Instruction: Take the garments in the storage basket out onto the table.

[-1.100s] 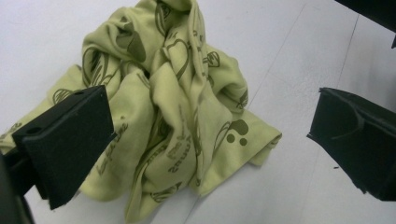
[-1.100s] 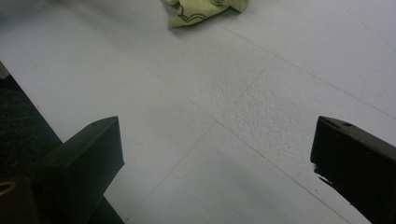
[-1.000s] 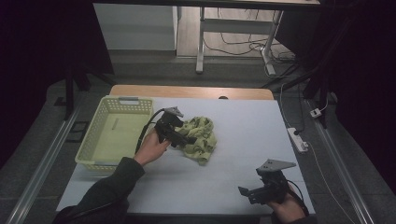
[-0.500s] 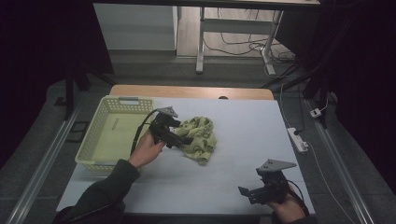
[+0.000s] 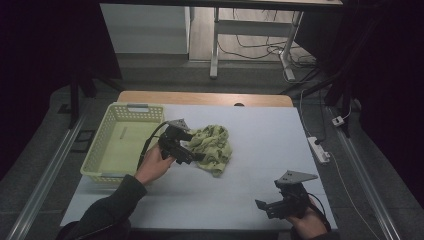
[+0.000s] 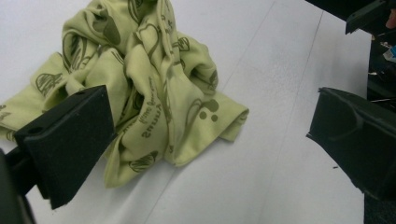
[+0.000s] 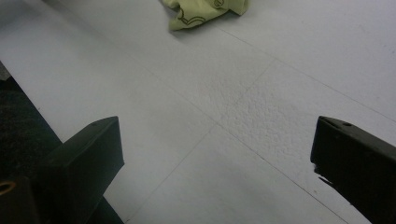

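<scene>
Now the crumpled green cloth (image 6: 149,88) lies between and beyond the left claw's (image 6: 210,140) spread jaws.

Soft printed cloth (image 6: 154,88), matt pebbled table (image 7: 261,121), plastic lattice basket (image 5: 107,145)

On my feed the white table (image 5: 280,150) takes up the middle, with a strip of bare wood (image 5: 205,98) showing along its far edge. A pale yellow plastic basket (image 5: 107,127) sits at the table's left side, and its bottom looks bare to me. Off the table's right edge, a white power strip (image 5: 318,149) lies on the grey floor with its cord running away toward a small plug block (image 5: 339,120). Beyond the table I see the metal legs of a desk (image 5: 215,45) and loose cables (image 5: 255,47) on the floor beneath it.
</scene>
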A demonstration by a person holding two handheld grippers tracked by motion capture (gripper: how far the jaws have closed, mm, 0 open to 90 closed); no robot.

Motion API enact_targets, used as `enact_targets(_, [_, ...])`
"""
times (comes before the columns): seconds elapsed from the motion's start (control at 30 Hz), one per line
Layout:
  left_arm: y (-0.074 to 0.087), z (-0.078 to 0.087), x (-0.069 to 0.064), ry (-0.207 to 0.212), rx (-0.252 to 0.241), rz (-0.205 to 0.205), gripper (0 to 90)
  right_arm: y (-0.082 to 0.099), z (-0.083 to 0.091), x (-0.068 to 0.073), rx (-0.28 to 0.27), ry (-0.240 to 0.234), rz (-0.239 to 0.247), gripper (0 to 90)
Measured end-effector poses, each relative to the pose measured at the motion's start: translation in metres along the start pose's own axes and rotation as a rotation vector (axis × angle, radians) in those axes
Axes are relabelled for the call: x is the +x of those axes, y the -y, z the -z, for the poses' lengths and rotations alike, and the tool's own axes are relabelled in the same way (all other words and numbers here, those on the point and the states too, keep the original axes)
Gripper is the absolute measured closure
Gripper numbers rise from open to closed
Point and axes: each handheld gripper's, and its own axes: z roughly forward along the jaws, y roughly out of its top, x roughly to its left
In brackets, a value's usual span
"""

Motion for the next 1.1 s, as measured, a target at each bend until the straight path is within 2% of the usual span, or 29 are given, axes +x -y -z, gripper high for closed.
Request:
enact_targets(0.27, [0.007,0.003,-0.004,0.005,0.013,0.005,0.0,0.0,0.0,0.0,-0.004,-0.002,0.002,2.2])
enact_targets(0.57, [0.014,0.012,-0.009,0.009,0.006,0.022,0.0,0.0,0.0,0.0,-0.004,0.0,0.005,2.2])
enact_targets(1.1, [0.028,0.037,-0.012,0.014,-0.043,0.065,0.0,0.0,0.0,0.001,0.003,0.001,0.007,2.2])
